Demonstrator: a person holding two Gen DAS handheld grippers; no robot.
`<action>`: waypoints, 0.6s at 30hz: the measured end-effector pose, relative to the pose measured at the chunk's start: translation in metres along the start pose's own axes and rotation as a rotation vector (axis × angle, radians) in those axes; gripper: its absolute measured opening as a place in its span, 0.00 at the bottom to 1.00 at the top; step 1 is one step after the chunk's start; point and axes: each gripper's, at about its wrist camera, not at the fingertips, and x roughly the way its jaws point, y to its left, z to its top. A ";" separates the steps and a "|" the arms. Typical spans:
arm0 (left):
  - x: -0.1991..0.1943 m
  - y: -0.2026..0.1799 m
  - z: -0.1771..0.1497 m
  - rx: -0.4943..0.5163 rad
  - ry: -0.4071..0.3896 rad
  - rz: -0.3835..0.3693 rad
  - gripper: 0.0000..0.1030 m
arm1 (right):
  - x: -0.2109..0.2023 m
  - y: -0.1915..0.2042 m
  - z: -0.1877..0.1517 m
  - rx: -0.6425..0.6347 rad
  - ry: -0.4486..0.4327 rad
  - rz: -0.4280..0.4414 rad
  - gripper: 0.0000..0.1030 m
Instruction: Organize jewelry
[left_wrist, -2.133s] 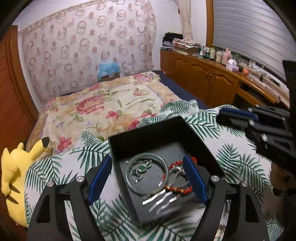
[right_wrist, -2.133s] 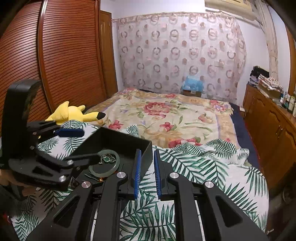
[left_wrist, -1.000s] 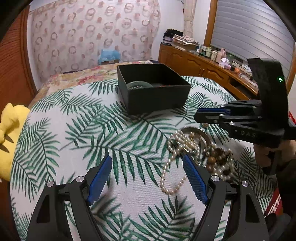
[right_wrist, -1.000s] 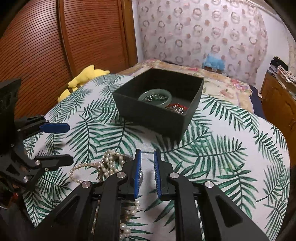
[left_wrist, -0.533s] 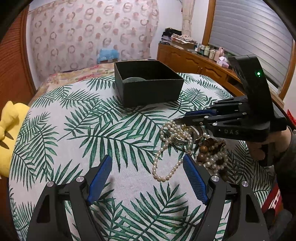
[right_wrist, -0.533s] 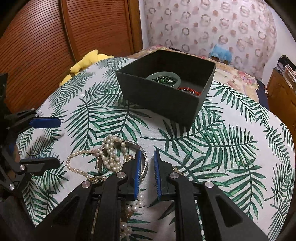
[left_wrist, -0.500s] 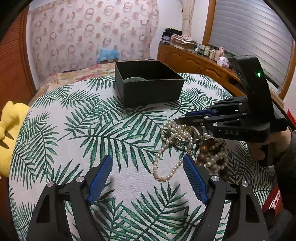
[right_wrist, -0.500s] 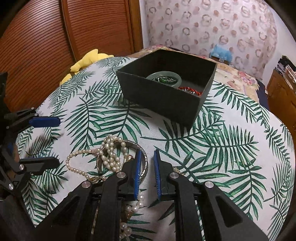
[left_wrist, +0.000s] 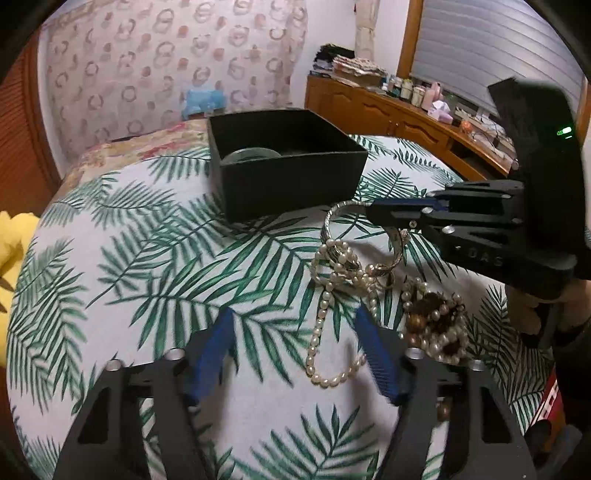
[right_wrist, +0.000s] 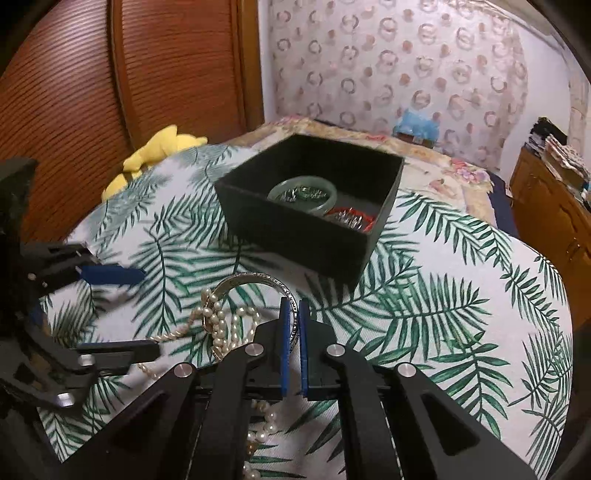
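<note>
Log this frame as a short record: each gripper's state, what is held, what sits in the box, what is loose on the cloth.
right gripper: shut on silver bangle, lifted at an angle
left gripper: open, jaws just been closing, nothing gripped
pearl necklace: loose on palm-leaf cloth, tangled with the bangle
black box: holds green bangle, red bracelet

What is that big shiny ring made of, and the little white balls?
The bangle in the right gripper looks like polished silver metal: grey, shiny, with engraved marks. The necklace beads look like pearls, creamy and glossy, though they may be imitation.
</note>
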 end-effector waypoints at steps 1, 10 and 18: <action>0.003 -0.001 0.004 0.005 0.000 -0.003 0.52 | -0.001 0.000 0.001 0.001 -0.003 0.002 0.05; 0.020 -0.009 0.017 0.028 0.011 -0.036 0.12 | 0.000 0.000 0.003 0.010 -0.010 0.002 0.05; -0.005 -0.011 0.023 0.028 -0.056 -0.065 0.04 | -0.001 0.001 0.004 0.013 -0.013 -0.018 0.05</action>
